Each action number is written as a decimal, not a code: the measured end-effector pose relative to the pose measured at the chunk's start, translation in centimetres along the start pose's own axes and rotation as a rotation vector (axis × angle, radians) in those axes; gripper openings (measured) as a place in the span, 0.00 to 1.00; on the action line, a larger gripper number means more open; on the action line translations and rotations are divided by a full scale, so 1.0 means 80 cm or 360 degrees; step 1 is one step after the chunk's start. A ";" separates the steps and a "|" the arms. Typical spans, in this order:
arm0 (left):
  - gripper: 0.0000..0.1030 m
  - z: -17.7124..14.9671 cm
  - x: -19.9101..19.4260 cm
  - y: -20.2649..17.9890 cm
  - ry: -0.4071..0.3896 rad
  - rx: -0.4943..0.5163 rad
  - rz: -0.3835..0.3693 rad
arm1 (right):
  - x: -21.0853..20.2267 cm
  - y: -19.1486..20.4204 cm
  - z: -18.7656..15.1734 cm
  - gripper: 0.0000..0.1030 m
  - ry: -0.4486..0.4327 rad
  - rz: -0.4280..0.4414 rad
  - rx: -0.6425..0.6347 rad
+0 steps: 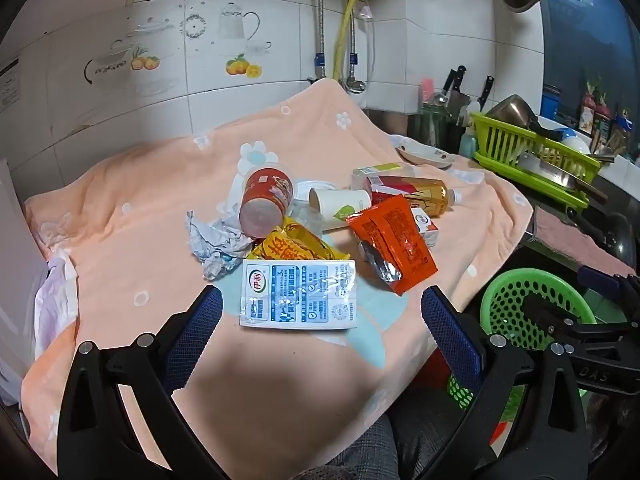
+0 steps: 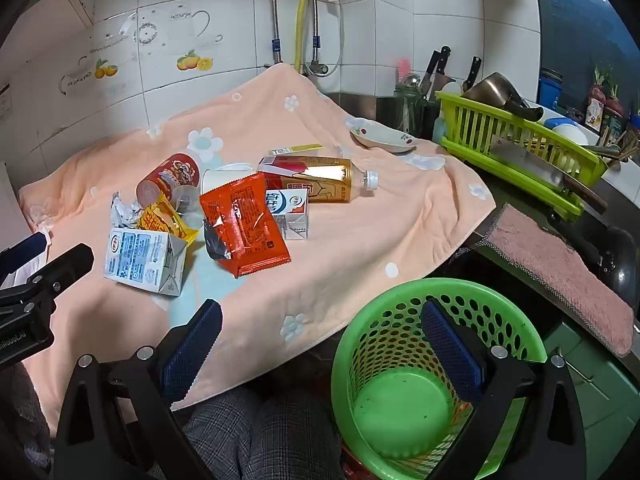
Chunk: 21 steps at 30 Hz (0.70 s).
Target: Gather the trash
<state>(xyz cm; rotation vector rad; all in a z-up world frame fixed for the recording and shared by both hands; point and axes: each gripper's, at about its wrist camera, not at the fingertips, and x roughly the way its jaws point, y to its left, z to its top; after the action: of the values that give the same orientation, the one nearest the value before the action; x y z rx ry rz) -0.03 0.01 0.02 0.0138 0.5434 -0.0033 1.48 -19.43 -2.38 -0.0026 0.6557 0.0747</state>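
Trash lies in a heap on a peach towel (image 1: 132,200) (image 2: 360,240): a flattened blue-and-white milk carton (image 1: 298,294) (image 2: 142,258), an orange-red wrapper (image 1: 394,242) (image 2: 244,226), a yellow wrapper (image 1: 296,246), a red cup on its side (image 1: 266,200) (image 2: 170,180), a white paper cup (image 1: 342,206), crumpled paper (image 1: 216,244), a tea bottle (image 1: 424,194) (image 2: 328,184) and a small milk box (image 2: 290,210). My left gripper (image 1: 322,306) is open just short of the milk carton. My right gripper (image 2: 322,318) is open above the rim of an empty green basket (image 2: 400,400) (image 1: 536,312).
A lime dish rack (image 2: 516,148) with a pot and dishes stands at the right, with knives (image 2: 438,66) behind it. A plate (image 2: 384,138) rests on the towel's far edge. A pink cloth (image 2: 560,276) hangs at right. A person's checked trousers (image 2: 256,436) show below.
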 end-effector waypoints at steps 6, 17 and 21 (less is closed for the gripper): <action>0.95 0.000 0.000 -0.001 0.0006 0.0003 0.0006 | -0.001 -0.001 0.000 0.94 0.0002 0.0010 0.0011; 0.95 -0.007 -0.001 -0.012 0.0007 0.0007 -0.0002 | 0.001 0.003 -0.001 0.94 -0.0001 0.0011 0.0012; 0.95 -0.007 0.000 -0.012 0.0014 0.0006 -0.0001 | 0.000 0.000 0.001 0.94 0.0000 0.0009 0.0013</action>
<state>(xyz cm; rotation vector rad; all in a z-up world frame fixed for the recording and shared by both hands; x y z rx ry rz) -0.33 -0.98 -0.49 0.0175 0.5523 -0.0051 1.51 -19.44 -2.31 0.0072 0.6559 0.0775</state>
